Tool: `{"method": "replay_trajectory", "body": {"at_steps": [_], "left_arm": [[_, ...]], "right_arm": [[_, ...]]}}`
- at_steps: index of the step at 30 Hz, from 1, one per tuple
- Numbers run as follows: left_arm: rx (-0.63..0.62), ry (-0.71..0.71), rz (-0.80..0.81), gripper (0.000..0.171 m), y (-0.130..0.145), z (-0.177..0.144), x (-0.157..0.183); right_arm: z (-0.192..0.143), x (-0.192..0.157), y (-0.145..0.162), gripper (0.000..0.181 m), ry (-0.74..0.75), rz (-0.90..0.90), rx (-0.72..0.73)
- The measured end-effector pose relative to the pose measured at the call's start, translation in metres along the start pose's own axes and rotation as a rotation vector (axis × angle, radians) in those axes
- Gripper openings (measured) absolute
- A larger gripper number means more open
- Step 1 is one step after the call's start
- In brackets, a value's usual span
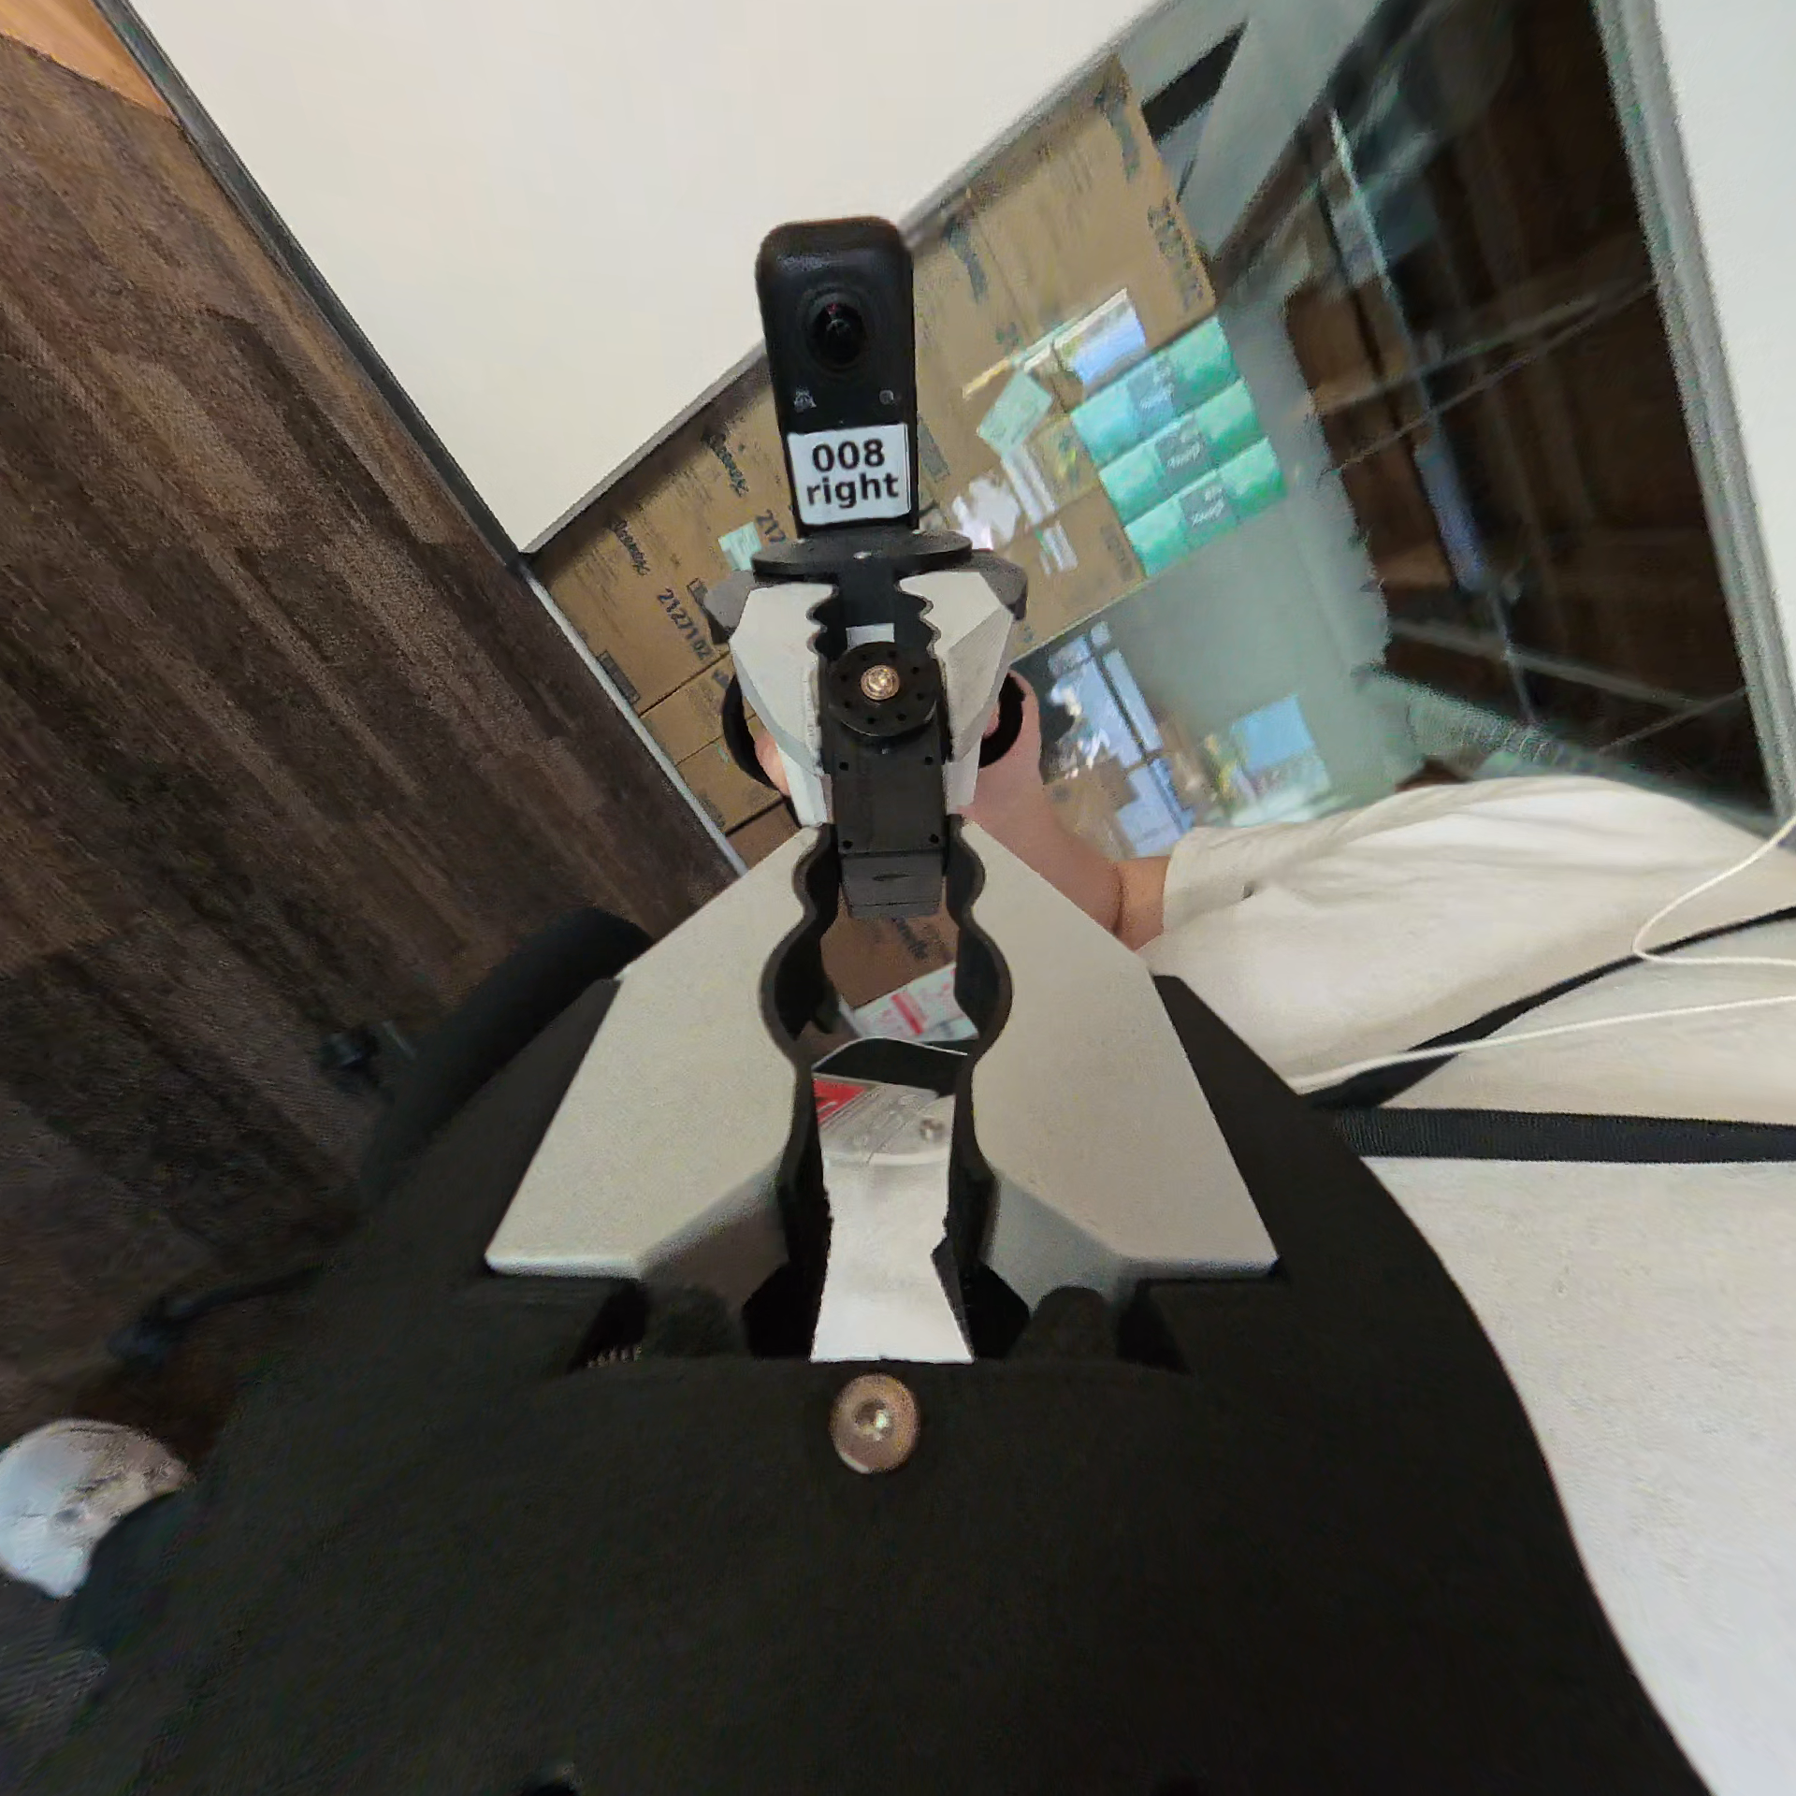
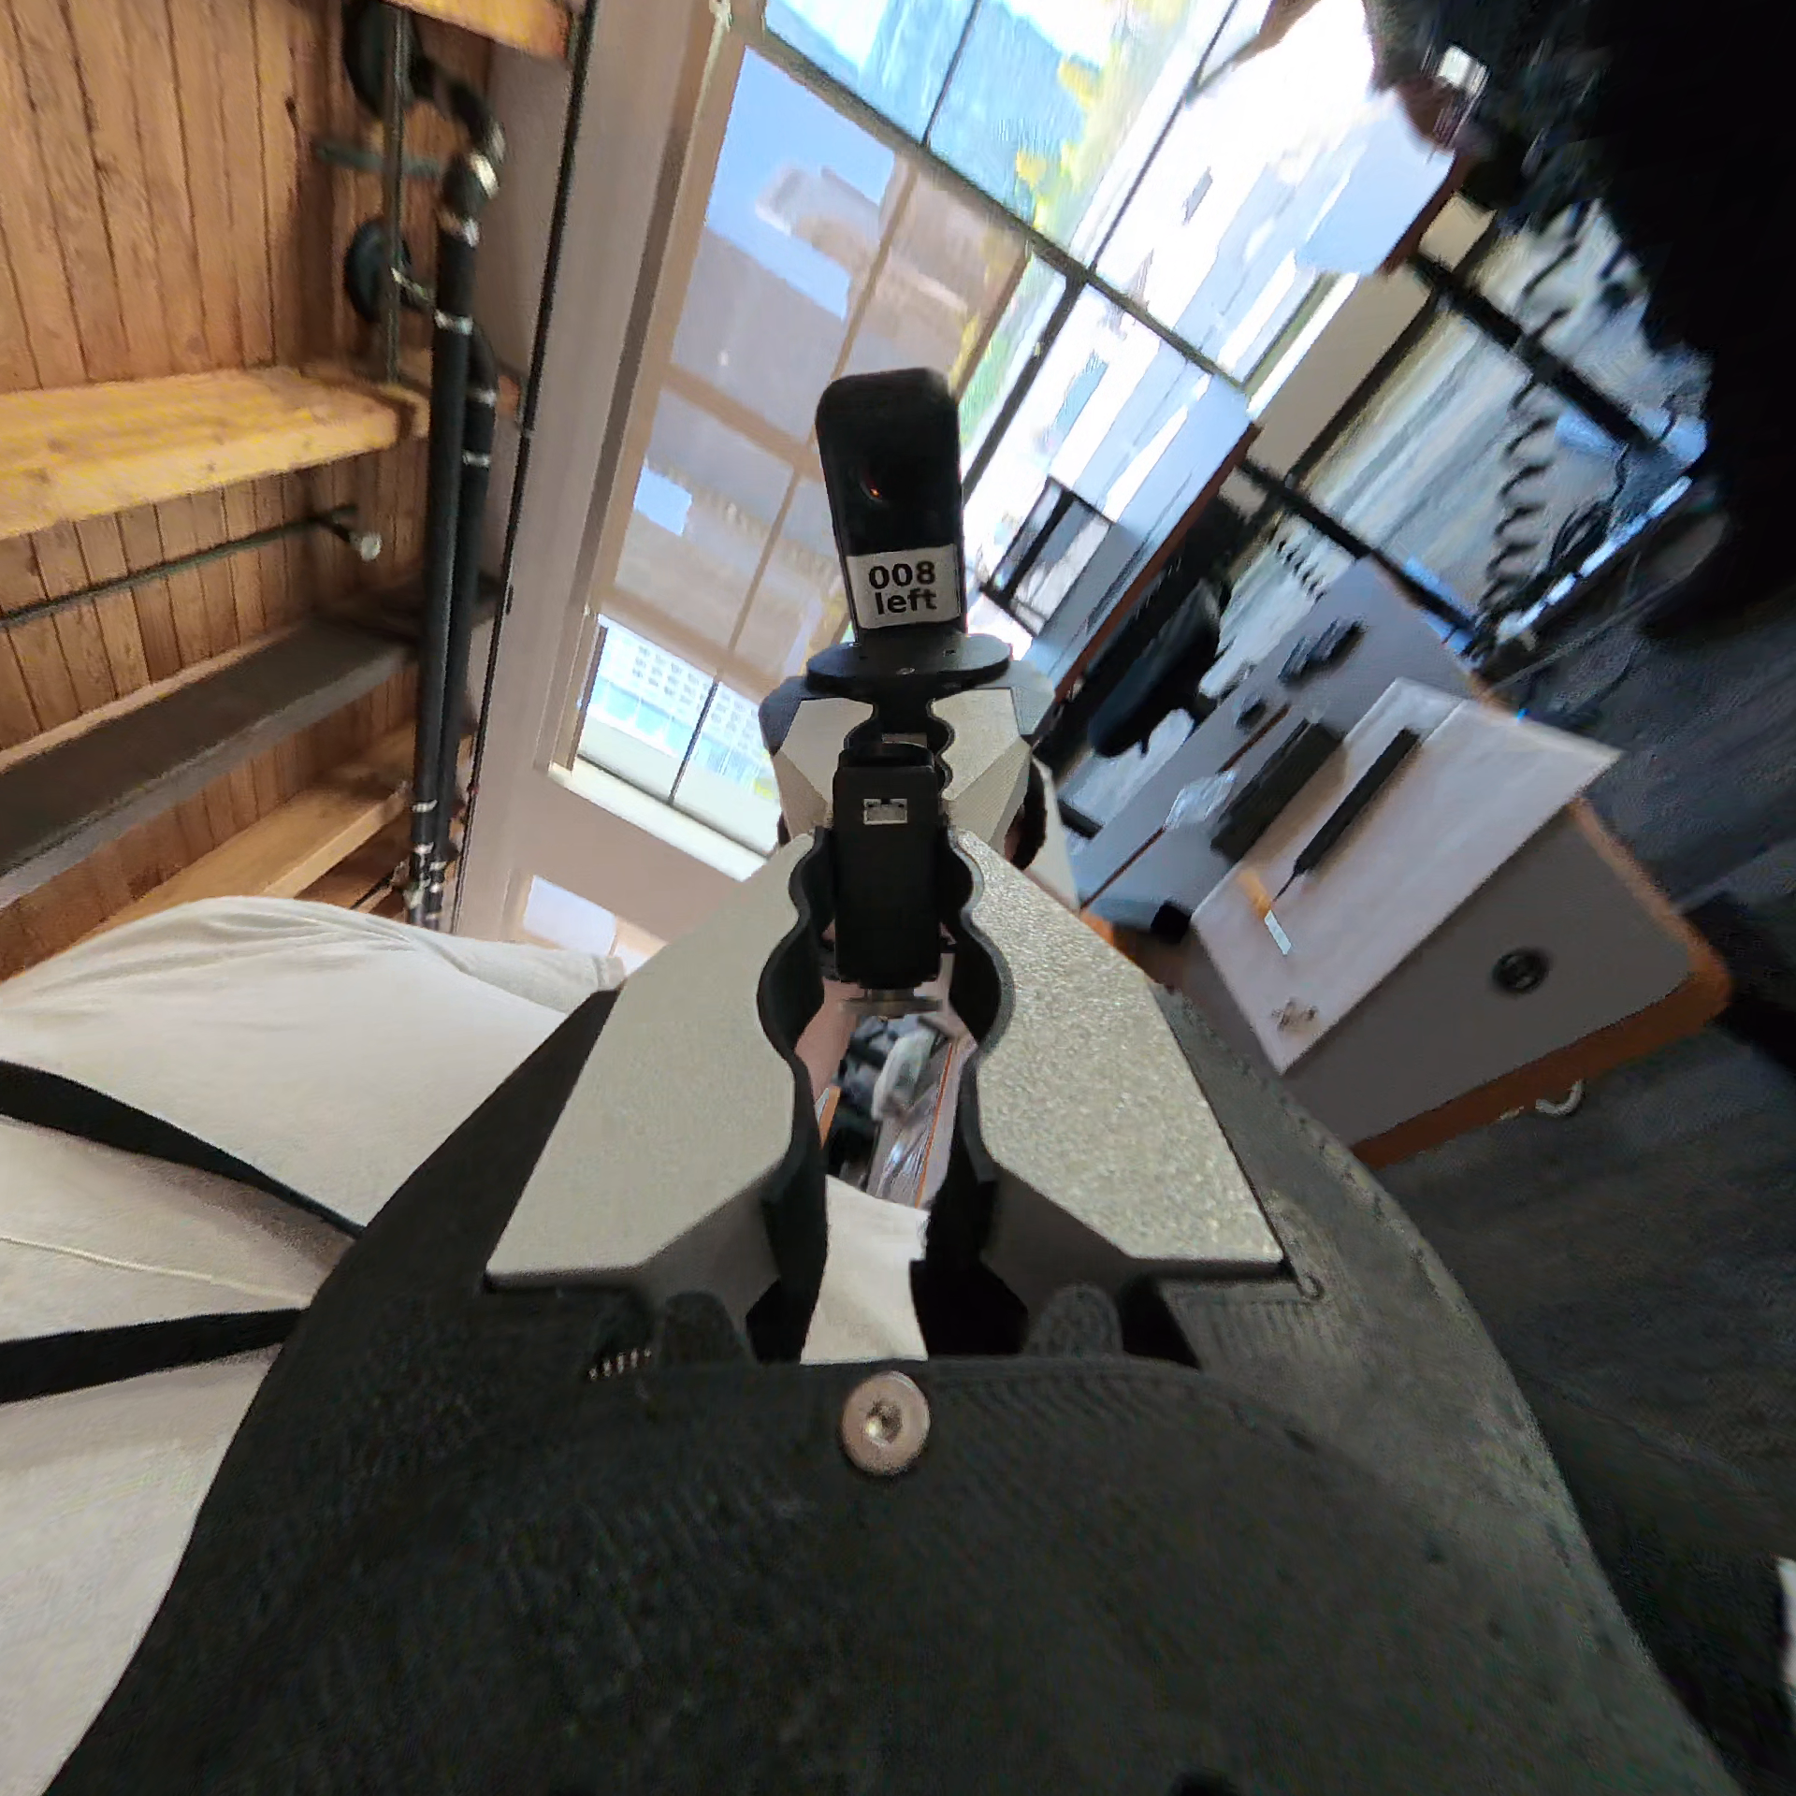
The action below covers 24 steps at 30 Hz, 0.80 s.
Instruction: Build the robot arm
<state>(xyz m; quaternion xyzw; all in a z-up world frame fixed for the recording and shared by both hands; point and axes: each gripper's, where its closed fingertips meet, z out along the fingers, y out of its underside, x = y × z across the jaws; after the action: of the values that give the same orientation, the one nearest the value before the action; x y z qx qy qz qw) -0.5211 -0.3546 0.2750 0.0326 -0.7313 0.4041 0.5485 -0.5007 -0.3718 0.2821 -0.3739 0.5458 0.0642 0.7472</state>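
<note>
Office, brown carpet (image 1: 194,680), big windows (image 2: 875,243). We see left gripper (image 1: 882,855) and right gripper (image 2: 886,865) each clamped on opposite ends of one black servo (image 1: 880,777); it looks rigid, light and best held by its flat sides.

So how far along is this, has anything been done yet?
Done: a black block is up in the air, off any surface. In hand: the left claw and right claw face each other, each pinching one end of it, in front of a person's white shirt. Left: neither claw has let go.
</note>
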Motion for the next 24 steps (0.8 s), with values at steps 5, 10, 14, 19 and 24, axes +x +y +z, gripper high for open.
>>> {"method": "replay_trajectory", "body": {"at_steps": [5, 10, 14, 19, 24], "left_arm": [[-0.061, 0.016, 0.099, 0.02, -0.092, 0.031, -0.029], [-0.013, 0.032, 0.183, 0.02, -0.199, 0.034, -0.058], [0.068, -0.012, 0.301, 0.02, -0.305, 0.013, -0.074], [0.107, -0.159, 0.407, 0.02, -0.433, -0.015, -0.098], [0.139, -0.264, 0.341, 0.02, -0.526, -0.02, -0.148]], "right_arm": [[-0.029, 0.018, -0.095, 0.019, -0.007, -0.035, 0.071], [-0.026, 0.036, -0.203, 0.019, 0.011, -0.171, -0.053], [0.0, 0.042, -0.309, 0.019, -0.037, -0.295, -0.14], [0.029, 0.058, -0.432, 0.019, -0.152, -0.386, -0.195], [0.032, 0.103, -0.526, 0.02, -0.26, -0.393, -0.272]]}}
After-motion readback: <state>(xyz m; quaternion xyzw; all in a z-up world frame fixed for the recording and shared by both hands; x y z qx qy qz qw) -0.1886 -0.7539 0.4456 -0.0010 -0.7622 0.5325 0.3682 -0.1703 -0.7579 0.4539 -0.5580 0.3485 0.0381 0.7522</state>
